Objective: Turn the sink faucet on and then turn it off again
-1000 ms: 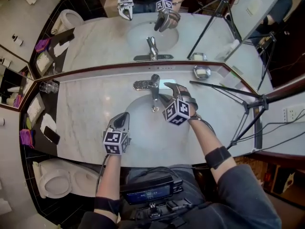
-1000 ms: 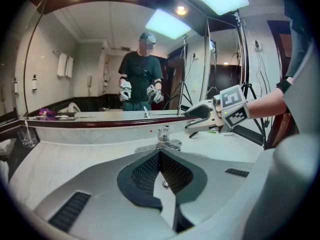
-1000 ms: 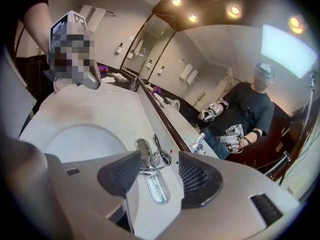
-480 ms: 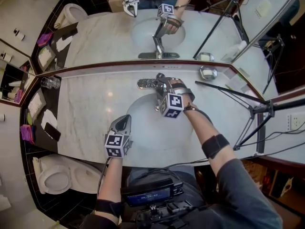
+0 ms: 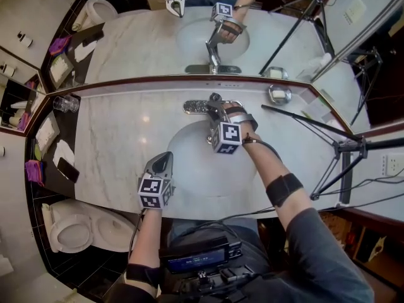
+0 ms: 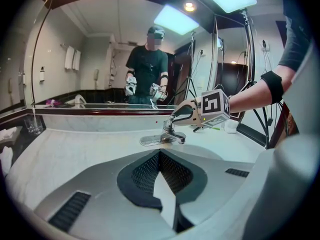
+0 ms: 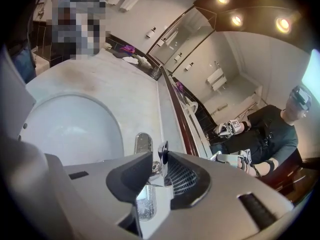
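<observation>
The chrome faucet [image 5: 197, 106] stands at the back of the oval basin [image 5: 189, 166] in the marble counter. My right gripper [image 5: 218, 110] reaches over the basin onto the faucet's handle [image 7: 162, 153]. Its jaws have just been closing, and the lever now sits pinched between the two pads. The left gripper view shows the faucet [image 6: 167, 135] with the right gripper [image 6: 181, 115] on top of the lever. No water shows at the spout. My left gripper [image 5: 163, 161] hovers shut and empty over the counter's front edge, left of the basin; its own jaws [image 6: 160, 156] meet.
A mirror runs behind the counter. A glass tumbler [image 5: 62, 103] stands at the far left, a soap dish [image 5: 278, 95] at the back right. A black tripod [image 5: 331, 145] leans over the right side. A tray [image 5: 55, 160] and a toilet [image 5: 72, 232] lie to the left.
My right gripper has moved left and rolled, coming from beside the spout onto the handle, and its jaws have narrowed around the lever. The left gripper has stayed about where it was.
</observation>
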The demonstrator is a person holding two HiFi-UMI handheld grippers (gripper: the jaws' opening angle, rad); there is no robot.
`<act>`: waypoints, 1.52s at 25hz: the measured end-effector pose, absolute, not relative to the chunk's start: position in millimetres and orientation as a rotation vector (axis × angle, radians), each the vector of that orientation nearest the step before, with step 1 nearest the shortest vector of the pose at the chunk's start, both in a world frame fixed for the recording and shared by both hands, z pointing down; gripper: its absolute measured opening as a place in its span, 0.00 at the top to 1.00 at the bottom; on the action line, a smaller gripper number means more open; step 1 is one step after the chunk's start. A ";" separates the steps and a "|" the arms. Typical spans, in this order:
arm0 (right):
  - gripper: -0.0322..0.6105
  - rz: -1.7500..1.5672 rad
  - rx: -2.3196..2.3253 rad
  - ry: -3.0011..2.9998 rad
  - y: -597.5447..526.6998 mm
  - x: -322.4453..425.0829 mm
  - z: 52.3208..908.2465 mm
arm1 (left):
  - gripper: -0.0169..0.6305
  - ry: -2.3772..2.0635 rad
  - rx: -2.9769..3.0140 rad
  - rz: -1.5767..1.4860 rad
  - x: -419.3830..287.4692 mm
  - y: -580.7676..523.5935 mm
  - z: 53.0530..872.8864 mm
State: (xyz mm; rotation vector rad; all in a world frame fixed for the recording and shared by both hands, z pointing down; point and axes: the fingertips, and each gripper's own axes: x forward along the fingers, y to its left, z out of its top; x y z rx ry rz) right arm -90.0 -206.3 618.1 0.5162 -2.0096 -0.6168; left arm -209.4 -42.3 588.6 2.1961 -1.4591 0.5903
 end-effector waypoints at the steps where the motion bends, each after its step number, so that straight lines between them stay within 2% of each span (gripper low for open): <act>1: 0.77 -0.620 0.521 -2.006 -206.0 -89.5 619.4 | 0.97 -1.457 2.194 0.588 -208.8 -42.2 589.8; 38: 0.77 -0.646 0.404 -1.932 -175.3 -100.0 645.8 | 0.97 -1.439 2.189 0.586 -201.5 -48.6 597.3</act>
